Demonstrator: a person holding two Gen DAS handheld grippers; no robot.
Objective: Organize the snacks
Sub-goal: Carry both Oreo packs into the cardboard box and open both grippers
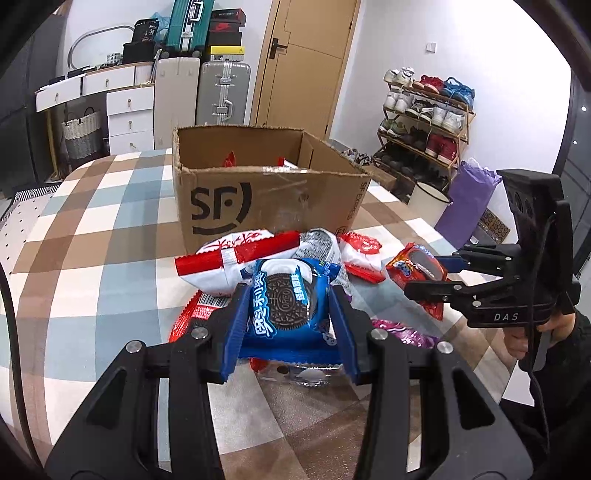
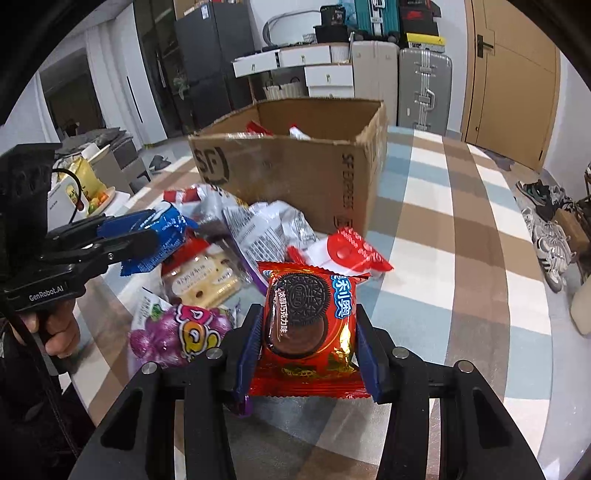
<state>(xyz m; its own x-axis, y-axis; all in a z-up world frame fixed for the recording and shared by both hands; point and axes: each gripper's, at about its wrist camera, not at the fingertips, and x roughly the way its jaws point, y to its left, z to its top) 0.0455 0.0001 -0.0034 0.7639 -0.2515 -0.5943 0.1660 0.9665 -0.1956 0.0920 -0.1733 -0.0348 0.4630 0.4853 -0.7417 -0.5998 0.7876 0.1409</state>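
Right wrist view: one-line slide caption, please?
Right hand-held gripper clamps a red Oreo pack before the box.

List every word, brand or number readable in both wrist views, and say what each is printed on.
"SF": front of the cardboard box.
"SF EXPRESS": box side, vertical.
"OREO": cookie on the blue packet held by the left gripper.
"DAS": body of the right gripper.
"GenRobot.AI": left gripper body, seen in the right wrist view.
"36": black box on the shelf.
Chinese characters on the red packet; fine print on the other wrappers is too small.
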